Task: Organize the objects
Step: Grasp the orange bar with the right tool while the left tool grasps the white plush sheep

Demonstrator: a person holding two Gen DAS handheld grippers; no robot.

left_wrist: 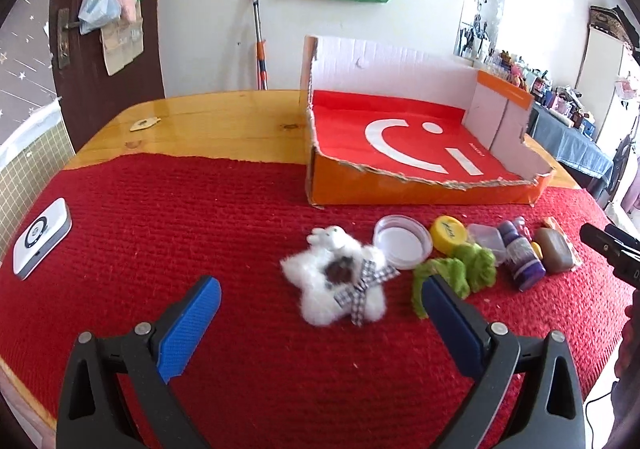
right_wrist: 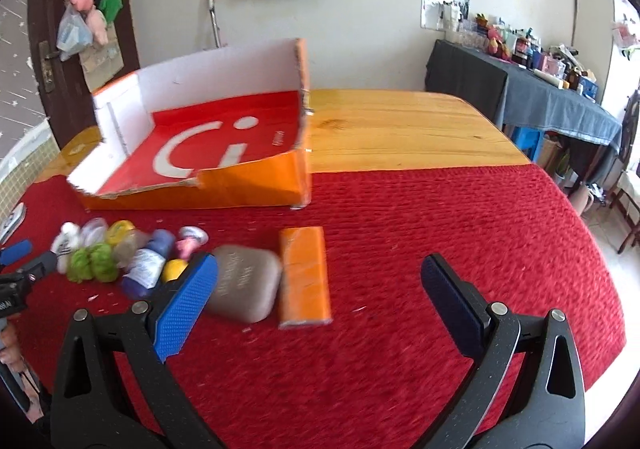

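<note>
1. Your left gripper [left_wrist: 320,295] has its blue-padded fingers spread wide and grips nothing; it hovers over the red mat [left_wrist: 160,217].
2. Ahead of the gap between those fingers lies a white fluffy toy [left_wrist: 340,281] with a checked bow, flat on the mat.
3. Just by the right-hand finger sits a green fuzzy toy [left_wrist: 460,269], partly hidden behind the pad.
4. Past the white toy you see a clear round lid [left_wrist: 402,243], a yellow cap [left_wrist: 448,235], a small clear container [left_wrist: 486,239], a purple bottle [left_wrist: 522,261] on its side and a brown soap bar [left_wrist: 554,249], bunched in a row.
5. Beyond that row stands the torn orange cardboard tray [left_wrist: 420,191], red inside with a white logo, straddling the mat's edge and the wooden table [left_wrist: 220,121].
6. A white device [left_wrist: 40,237] rests far to the left on the mat.
7. Your right gripper [right_wrist: 320,285] is likewise wide apart and holds nothing.
8. Ahead of its fingers lies an orange packet [right_wrist: 304,277], and touching its left side the brown soap bar [right_wrist: 244,285], which the left finger partly covers.
9. Left of those you see the purple bottle [right_wrist: 148,265], the green fuzzy toy [right_wrist: 94,263] and the other small items, blurred.
10. The cardboard tray [right_wrist: 248,189] sits behind them.
</note>
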